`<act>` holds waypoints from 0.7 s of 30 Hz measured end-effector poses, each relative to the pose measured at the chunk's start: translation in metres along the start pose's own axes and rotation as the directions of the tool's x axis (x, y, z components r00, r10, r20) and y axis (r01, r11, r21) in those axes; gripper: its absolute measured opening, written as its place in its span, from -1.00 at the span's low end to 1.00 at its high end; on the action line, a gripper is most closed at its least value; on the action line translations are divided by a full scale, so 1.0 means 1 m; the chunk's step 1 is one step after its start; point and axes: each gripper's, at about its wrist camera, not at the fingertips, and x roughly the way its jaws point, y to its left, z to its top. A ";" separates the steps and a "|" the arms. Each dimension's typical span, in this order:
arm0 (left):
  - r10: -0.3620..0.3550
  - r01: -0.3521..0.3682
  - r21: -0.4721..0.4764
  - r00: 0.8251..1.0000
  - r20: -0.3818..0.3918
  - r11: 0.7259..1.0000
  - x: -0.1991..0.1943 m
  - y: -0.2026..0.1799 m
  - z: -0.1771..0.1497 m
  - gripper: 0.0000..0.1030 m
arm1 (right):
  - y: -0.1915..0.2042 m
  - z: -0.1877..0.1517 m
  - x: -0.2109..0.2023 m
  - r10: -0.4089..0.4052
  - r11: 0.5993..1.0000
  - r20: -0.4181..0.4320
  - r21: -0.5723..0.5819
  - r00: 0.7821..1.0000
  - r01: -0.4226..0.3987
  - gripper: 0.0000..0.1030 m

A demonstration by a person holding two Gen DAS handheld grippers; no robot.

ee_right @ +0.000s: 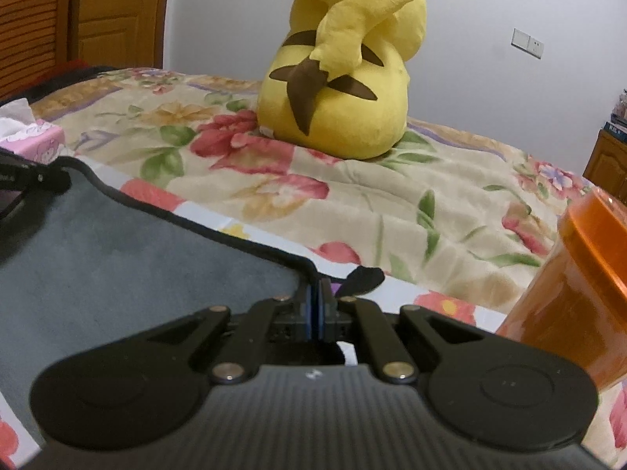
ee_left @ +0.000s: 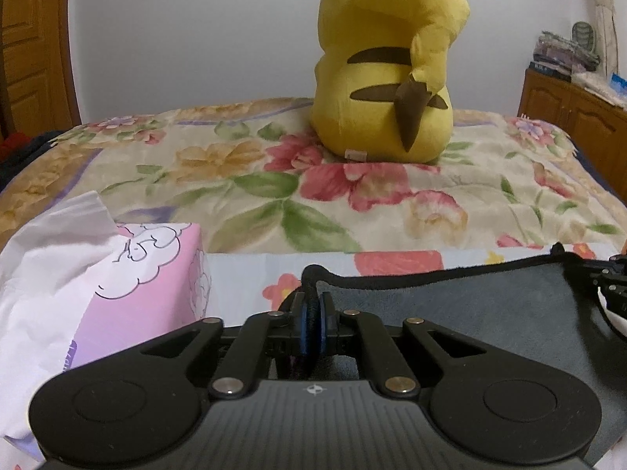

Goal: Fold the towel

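Note:
A grey towel [ee_left: 462,305] with a black hem stretches between my two grippers above a floral cloth. My left gripper [ee_left: 312,313] is shut on the towel's left corner, the hem bunched between its blue pads. In the right wrist view the same towel [ee_right: 129,258] spreads to the left, and my right gripper [ee_right: 316,305] is shut on its right corner, with a small black tab [ee_right: 364,278] sticking out beside the jaws. Each gripper shows at the edge of the other's view: the right one [ee_left: 611,290] and the left one [ee_right: 23,188].
A pink tissue box [ee_left: 149,286] with white tissue stands at my left. An orange container [ee_right: 576,293] stands close at my right. A big yellow plush toy [ee_left: 388,62] sits on the floral blanket [ee_left: 235,180] ahead. Wooden cabinets flank the bed.

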 end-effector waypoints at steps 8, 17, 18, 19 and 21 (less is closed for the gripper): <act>-0.017 0.017 0.002 1.000 -0.008 1.000 -0.006 -0.002 -0.001 -0.48 | 0.000 -0.001 -0.005 0.004 1.000 -0.003 0.027 1.000 -0.004 -0.90; -0.042 0.042 0.040 0.999 0.002 0.998 -0.038 -0.017 0.003 -0.07 | 0.000 0.003 -0.032 0.006 0.999 -0.001 0.045 1.000 -0.006 -0.74; -0.045 0.045 0.041 0.999 0.000 0.998 -0.042 -0.018 0.003 -0.06 | 0.000 0.003 -0.036 0.012 0.999 -0.001 0.050 1.000 -0.012 -0.74; -0.049 0.049 0.041 0.999 -0.002 0.998 -0.047 -0.019 0.004 -0.03 | 0.000 0.003 -0.040 0.017 0.998 -0.001 0.056 1.000 -0.017 -0.73; -0.055 0.055 0.044 0.998 -0.001 0.998 -0.058 -0.022 0.004 0.01 | -0.001 0.004 -0.050 0.024 0.997 -0.002 0.072 1.000 -0.023 -0.71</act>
